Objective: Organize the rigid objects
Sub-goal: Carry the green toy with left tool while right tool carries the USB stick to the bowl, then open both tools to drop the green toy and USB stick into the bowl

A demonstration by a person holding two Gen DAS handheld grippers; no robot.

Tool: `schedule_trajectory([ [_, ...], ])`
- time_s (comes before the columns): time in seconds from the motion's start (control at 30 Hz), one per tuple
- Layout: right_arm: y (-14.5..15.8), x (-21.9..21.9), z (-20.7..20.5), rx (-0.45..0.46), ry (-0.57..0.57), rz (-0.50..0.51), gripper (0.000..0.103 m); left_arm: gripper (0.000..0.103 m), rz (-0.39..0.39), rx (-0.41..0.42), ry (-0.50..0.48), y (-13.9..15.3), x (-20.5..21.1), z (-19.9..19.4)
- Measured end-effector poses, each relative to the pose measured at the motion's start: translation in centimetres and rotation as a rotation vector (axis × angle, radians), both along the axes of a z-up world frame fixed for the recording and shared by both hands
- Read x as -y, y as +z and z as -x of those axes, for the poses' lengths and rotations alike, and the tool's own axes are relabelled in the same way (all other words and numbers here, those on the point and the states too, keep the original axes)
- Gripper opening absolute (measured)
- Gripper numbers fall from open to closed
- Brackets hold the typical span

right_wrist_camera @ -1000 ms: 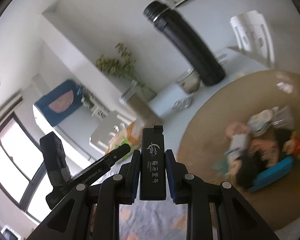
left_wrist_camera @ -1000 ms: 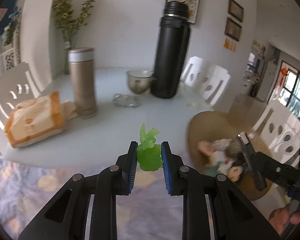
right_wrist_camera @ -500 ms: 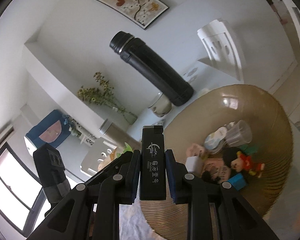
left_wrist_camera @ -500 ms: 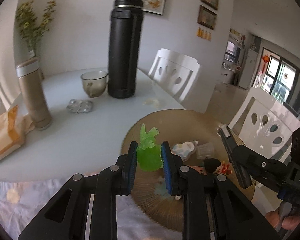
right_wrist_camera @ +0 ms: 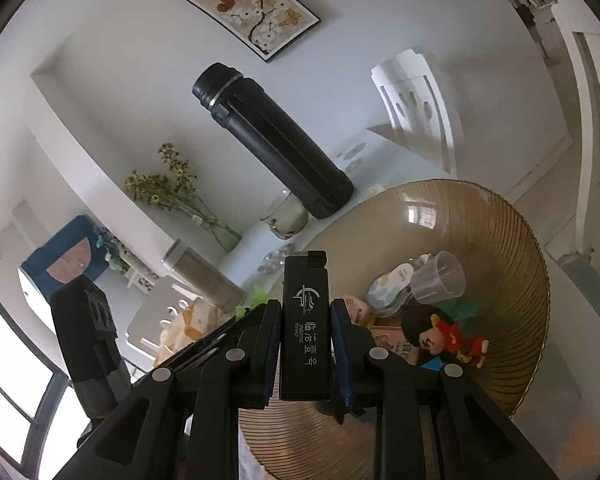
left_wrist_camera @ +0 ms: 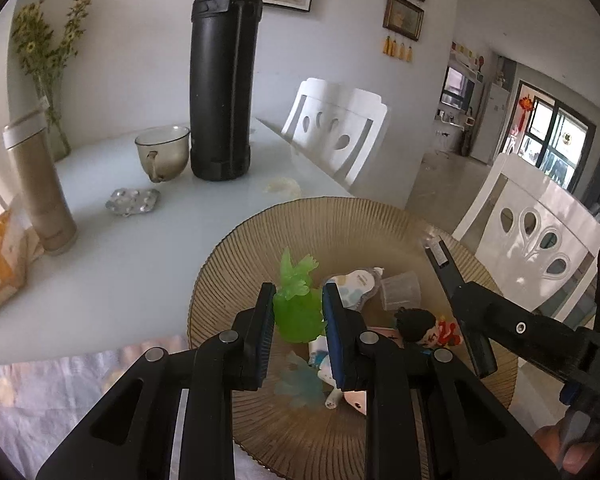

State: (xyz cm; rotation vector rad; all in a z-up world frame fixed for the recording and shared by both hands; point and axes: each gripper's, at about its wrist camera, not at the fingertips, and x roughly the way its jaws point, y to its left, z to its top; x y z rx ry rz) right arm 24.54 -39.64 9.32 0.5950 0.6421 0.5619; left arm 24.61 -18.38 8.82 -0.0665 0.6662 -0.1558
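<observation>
My left gripper (left_wrist_camera: pixel 298 300) is shut on a translucent green figurine (left_wrist_camera: pixel 298 308) and hangs over the near left part of a ribbed amber glass bowl (left_wrist_camera: pixel 260 236). My right gripper (right_wrist_camera: pixel 305 320) is shut on a black lighter (right_wrist_camera: pixel 305 320) with white lettering, held upright over the same bowl (right_wrist_camera: pixel 512 248). In the left wrist view the right gripper (left_wrist_camera: pixel 444 256) reaches in from the right with the lighter (left_wrist_camera: pixel 436 248) above the bowl's right side. The bowl holds several small toys, among them a doll with black hair (left_wrist_camera: pixel 418 320) and a clear plastic cup (left_wrist_camera: pixel 400 290).
On the white table (left_wrist_camera: pixel 120 272) stand a tall black flask (left_wrist_camera: pixel 222 76), a glass mug (left_wrist_camera: pixel 162 156), a beige tumbler (left_wrist_camera: pixel 38 188), a crumpled clear wrapper (left_wrist_camera: pixel 132 202) and an orange-trimmed bag (left_wrist_camera: pixel 0 260). White chairs (left_wrist_camera: pixel 336 132) stand behind and to the right. A patterned cloth (left_wrist_camera: pixel 60 392) lies nearest me.
Both grippers have swung to the right over the bowl, keeping their loads. The bowl and its toys now fill the lower middle of both views, and the flask has shifted left.
</observation>
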Motion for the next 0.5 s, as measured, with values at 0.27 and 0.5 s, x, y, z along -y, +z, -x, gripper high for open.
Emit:
schedule_trajectory([
  [0.27, -0.21, 0.44, -0.24, -0.003, -0.019, 0.003, 0.024, 0.021, 0.014, -0.003, -0.018, 0.13, 0.00, -0.08],
  [0.5, 0.31, 0.88, 0.19, 0.042, -0.007, -0.088, 0.097, 0.103, 0.018, -0.050, -0.013, -0.28, -0.04, -0.52],
])
